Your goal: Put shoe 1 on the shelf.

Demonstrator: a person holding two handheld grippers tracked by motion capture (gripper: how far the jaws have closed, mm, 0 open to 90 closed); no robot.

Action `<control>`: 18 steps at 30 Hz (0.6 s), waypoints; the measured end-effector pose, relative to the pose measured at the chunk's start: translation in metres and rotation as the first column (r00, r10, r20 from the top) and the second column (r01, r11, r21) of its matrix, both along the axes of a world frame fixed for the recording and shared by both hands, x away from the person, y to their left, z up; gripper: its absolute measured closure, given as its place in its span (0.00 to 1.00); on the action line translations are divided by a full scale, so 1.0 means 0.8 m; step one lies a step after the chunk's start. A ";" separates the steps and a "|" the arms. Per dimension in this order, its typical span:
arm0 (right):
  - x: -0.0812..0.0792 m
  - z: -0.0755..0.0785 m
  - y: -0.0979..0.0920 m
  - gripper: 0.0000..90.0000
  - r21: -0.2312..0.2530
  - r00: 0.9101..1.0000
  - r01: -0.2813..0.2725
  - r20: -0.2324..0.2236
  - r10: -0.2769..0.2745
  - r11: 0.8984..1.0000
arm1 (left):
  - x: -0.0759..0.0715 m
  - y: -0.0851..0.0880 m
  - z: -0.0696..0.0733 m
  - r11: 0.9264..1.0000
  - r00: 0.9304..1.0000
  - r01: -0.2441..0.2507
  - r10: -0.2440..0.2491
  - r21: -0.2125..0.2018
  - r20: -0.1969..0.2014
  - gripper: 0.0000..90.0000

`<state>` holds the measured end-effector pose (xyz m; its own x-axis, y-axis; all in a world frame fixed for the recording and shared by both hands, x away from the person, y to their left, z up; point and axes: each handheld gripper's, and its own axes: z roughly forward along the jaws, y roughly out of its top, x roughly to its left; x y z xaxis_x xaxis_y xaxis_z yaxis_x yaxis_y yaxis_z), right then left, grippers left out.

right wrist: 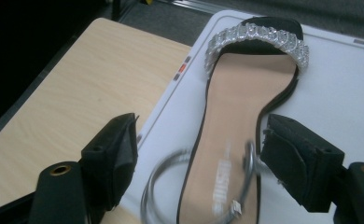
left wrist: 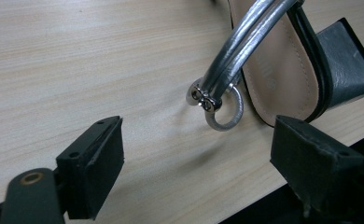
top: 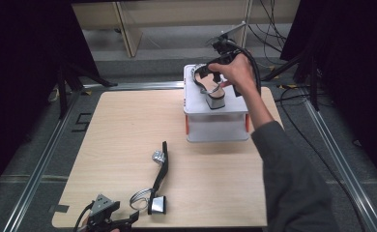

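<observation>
Sandal (top: 214,94) sits upright on the white box (top: 216,126) at the table's far right, jeweled toe strap (right wrist: 257,35) pointing away in the right gripper view, ankle strap (right wrist: 171,186) looped at the heel end. Right gripper (top: 207,73) hovers just over it, jaws apart either side of the heel end, pads not pressing on it. Second sandal (top: 159,177) lies on its side on the table (top: 128,125) near the front edge, block heel (left wrist: 346,65) and silver strap ring (left wrist: 224,109) toward the left gripper (top: 123,223). Left gripper's jaws wide apart, nothing between, ring just ahead of them.
</observation>
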<state>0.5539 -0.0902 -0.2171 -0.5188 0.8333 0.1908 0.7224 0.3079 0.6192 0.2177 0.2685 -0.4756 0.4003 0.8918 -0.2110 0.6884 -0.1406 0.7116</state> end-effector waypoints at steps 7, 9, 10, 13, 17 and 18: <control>-0.074 0.006 -0.037 0.31 0.014 0.985 -0.153 0.082 0.152 0.988 | 0.001 -0.004 0.000 1.000 1.000 -0.002 0.002 -0.012 0.007 0.20; -0.099 -0.002 -0.045 0.31 0.008 0.975 -0.204 0.096 0.202 0.979 | 0.002 -0.004 0.001 1.000 1.000 -0.001 0.001 -0.010 0.015 0.21; -0.125 -0.012 -0.050 0.31 0.012 0.965 -0.245 0.103 0.242 0.970 | 0.003 -0.004 0.002 1.000 1.000 -0.009 0.010 -0.013 0.018 0.21; -0.151 -0.029 -0.054 0.31 0.012 0.952 -0.290 0.106 0.287 0.957 | 0.002 -0.004 0.003 1.000 1.000 -0.014 0.014 -0.009 0.016 0.23; -0.194 -0.076 -0.055 0.31 0.018 0.933 -0.353 0.073 0.351 0.935 | 0.005 -0.006 0.004 1.000 1.000 -0.004 0.004 -0.011 0.023 0.24; -0.194 -0.076 -0.055 0.31 0.018 0.933 -0.353 0.073 0.351 0.935 | 0.005 -0.007 0.004 1.000 1.000 -0.004 0.004 -0.014 0.023 0.24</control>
<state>0.3983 -0.1345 -0.2776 -0.7905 0.5893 0.1668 0.5268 0.5154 0.6759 0.2216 0.2630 -0.4726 0.4016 0.8905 -0.2141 0.6721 -0.1278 0.7294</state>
